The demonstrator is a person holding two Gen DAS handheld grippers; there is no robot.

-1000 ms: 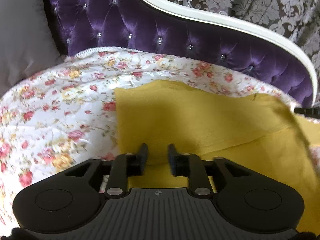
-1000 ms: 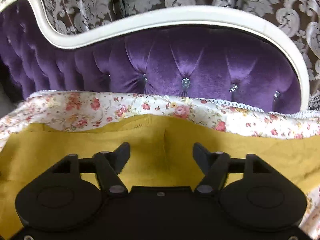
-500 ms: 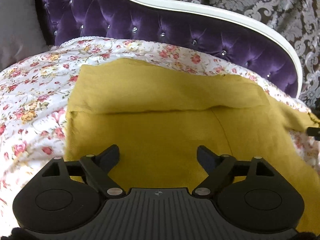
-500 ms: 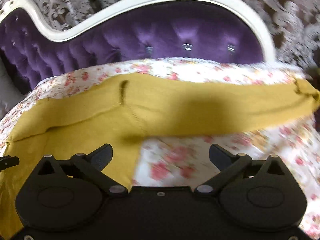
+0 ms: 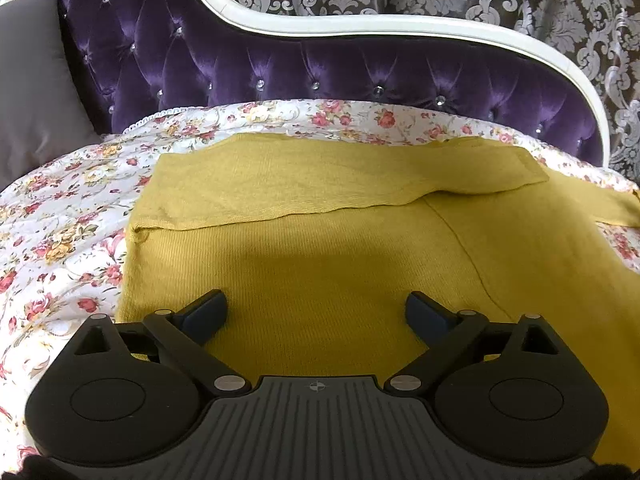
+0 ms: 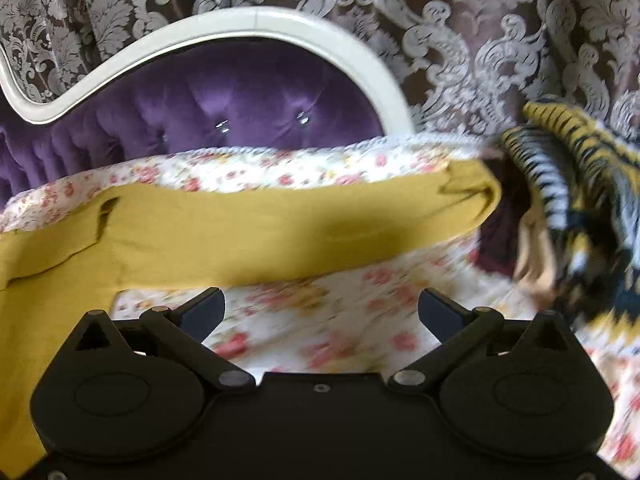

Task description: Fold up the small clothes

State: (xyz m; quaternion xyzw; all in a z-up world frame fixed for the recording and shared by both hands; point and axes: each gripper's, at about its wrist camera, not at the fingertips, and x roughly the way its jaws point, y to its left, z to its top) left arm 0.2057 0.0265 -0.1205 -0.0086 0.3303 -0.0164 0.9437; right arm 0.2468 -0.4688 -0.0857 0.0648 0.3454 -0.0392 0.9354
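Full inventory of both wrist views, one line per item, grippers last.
yellow garment: 1, mustard yellow knit, flat on the floral cover, one sleeve folded across its far part, the other sleeve stretched out to the right
floral cover: 1, white with pink and yellow roses, spread under the garment
sofa back: 1, purple tufted velvet with white frame, behind the cover
grey cushion: 1, grey, far left against the sofa back
curtain: 1, brown with silver damask pattern, behind the sofa
striped clothes pile: 1 pile, yellow, black and white, blurred, right of the sleeve end
left hand-held gripper: 1, black, open, over the garment
right hand-held gripper: 1, black, open, over the bare cover
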